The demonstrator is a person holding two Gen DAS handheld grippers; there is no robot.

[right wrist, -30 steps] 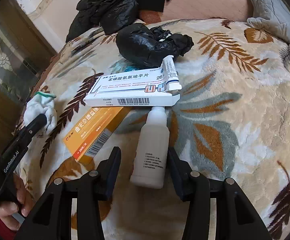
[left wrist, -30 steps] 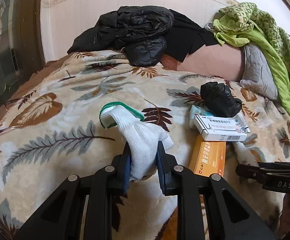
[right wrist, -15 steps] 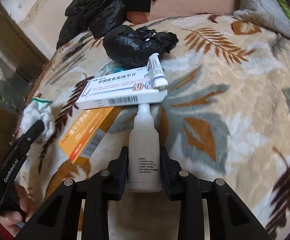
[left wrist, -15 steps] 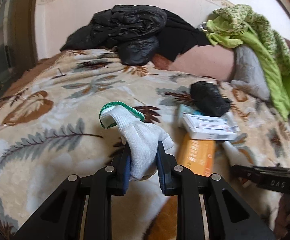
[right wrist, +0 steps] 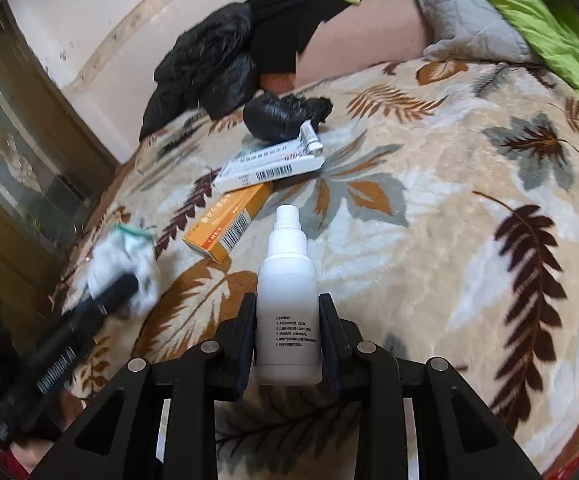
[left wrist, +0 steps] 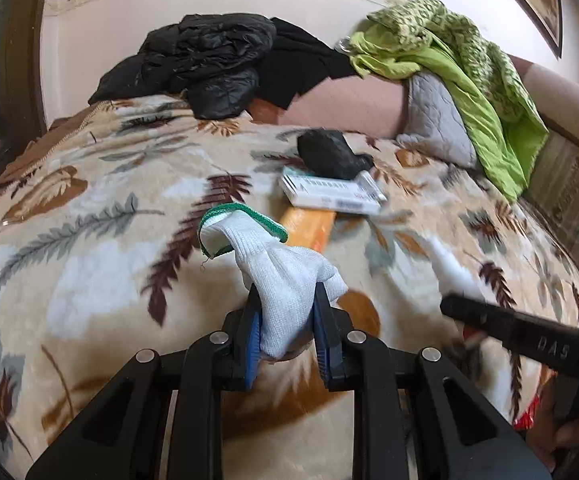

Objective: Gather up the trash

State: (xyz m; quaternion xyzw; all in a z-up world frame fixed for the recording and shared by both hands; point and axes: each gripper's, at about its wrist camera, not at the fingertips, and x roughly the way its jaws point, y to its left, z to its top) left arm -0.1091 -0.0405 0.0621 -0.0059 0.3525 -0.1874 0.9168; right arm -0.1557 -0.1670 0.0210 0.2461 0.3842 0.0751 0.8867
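Observation:
My left gripper (left wrist: 285, 320) is shut on a white knit glove (left wrist: 281, 276) with a green cuff, held above the leaf-patterned blanket (left wrist: 89, 240). My right gripper (right wrist: 287, 320) is shut on a white plastic bottle (right wrist: 287, 300), lifted off the blanket (right wrist: 449, 240). On the bed lie an orange box (right wrist: 225, 224), a white medicine box (right wrist: 269, 168) with a small tube on it, and a crumpled black bag (right wrist: 285, 114). The glove in the left gripper also shows in the right wrist view (right wrist: 125, 268).
A black jacket (left wrist: 201, 68) and a green blanket (left wrist: 461, 76) over a grey pillow (left wrist: 437, 120) lie at the head of the bed. A dark wooden cabinet (right wrist: 17, 160) stands left of the bed.
My right gripper closed on the bottle and lifted it away from the boxes. My left gripper has risen and pulled back with the glove.

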